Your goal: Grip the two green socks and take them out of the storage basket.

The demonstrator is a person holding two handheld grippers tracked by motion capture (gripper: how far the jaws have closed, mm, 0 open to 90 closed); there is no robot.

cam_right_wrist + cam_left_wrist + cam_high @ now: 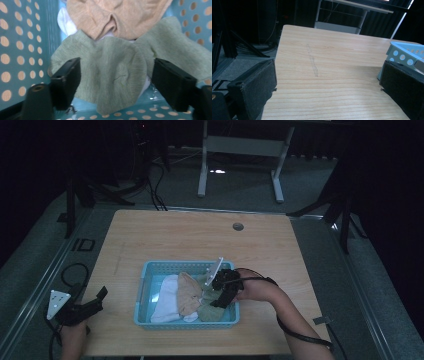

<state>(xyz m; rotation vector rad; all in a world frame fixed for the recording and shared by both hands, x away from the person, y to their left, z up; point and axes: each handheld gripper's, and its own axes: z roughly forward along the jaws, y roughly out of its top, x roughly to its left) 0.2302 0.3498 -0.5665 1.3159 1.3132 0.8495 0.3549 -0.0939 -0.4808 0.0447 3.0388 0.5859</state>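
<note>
Right gripper view looks down into a light blue perforated plastic basket (pixel 15 50), where the right tool (pixel 116 80) has its two black jaws spread wide on either side of a pale green knitted sock (pixel 115 72); the sock bulges up between them, and whether either jaw presses the fabric cannot be told. Behind it lies a beige ribbed sock (pixel 117 17) and a bit of white cloth (pixel 65 21). From the high view, the basket (pixel 145 285) sits near the middle of the light wooden surface (pixel 190 235), holding the white (pixel 167 300), beige (pixel 189 292) and green (pixel 212 312) fabrics side by side, with the right tool (pixel 222 287) dipped in over its right end. At the near left corner of the surface, the left tool (pixel 97 299) hovers with jaws wide apart and nothing between them; in the left gripper view its felt-like padded jaws frame bare wood grain.
</note>
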